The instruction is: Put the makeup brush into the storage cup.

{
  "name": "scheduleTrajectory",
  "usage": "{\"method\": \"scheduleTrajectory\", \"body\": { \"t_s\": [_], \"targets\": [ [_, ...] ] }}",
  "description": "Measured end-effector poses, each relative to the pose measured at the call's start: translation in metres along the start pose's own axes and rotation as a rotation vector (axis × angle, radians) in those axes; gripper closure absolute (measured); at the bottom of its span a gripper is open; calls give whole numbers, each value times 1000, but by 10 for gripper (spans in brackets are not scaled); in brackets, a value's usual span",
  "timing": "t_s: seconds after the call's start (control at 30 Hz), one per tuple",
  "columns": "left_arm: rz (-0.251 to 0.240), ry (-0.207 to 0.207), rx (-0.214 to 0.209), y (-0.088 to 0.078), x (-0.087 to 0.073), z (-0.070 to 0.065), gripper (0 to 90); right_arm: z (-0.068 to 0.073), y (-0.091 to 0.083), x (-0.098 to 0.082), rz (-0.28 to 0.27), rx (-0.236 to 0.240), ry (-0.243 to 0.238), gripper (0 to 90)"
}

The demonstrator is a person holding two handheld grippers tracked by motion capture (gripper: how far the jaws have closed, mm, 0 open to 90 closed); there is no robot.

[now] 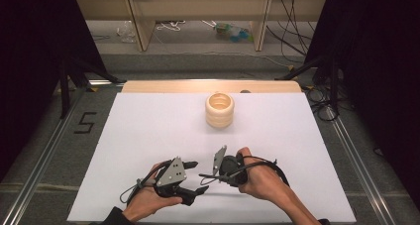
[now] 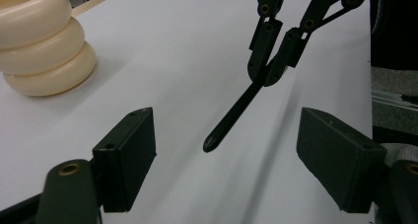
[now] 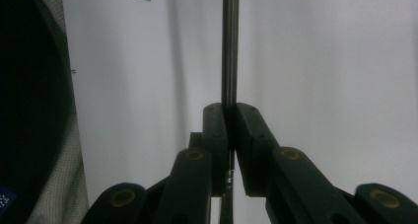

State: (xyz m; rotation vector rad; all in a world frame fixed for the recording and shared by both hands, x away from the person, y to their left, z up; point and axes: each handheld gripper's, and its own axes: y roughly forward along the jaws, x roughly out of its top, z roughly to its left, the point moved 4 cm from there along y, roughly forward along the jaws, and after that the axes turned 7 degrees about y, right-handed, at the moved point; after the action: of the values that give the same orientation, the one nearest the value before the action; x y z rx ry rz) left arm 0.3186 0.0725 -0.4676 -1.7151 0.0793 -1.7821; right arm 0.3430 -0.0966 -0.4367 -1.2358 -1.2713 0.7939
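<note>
Your left gripper [image 1: 197, 176] has its jaws spread wide with nothing between them, low over the white table [image 1: 148, 131] near your edge. Just to its right, your right gripper [image 2: 270, 68] is clamped tight on a thin black rod [image 2: 231, 118], whose tip points toward the left jaws. Well beyond both, the cream ring stack [image 1: 219, 109] stands upright.

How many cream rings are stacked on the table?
3, in one upright stack of cream rings at the table's far middle: bottom, middle, top. More could be hidden inside.
</note>
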Motion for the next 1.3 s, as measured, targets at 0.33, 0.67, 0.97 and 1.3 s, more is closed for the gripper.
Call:
{"method": "scheduleTrajectory", "body": {
  "t_s": [0.33, 0.67, 0.97, 1.3],
  "targets": [
    [32, 8, -24, 3, -1, -1, 261, 7, 2, 5, 11, 7, -43, 837],
    [66, 28, -60, 5, 0, -4, 354, 13, 5, 8, 2, 17, -57, 837],
    [88, 18, -87, 6, 0, -6, 403, 15, 6, 10, 13, 15, -123, 837],
    [103, 24, -125, 8, 0, -9, 489, 20, 7, 13, 21, 21, -169, 837]
  ]
}}
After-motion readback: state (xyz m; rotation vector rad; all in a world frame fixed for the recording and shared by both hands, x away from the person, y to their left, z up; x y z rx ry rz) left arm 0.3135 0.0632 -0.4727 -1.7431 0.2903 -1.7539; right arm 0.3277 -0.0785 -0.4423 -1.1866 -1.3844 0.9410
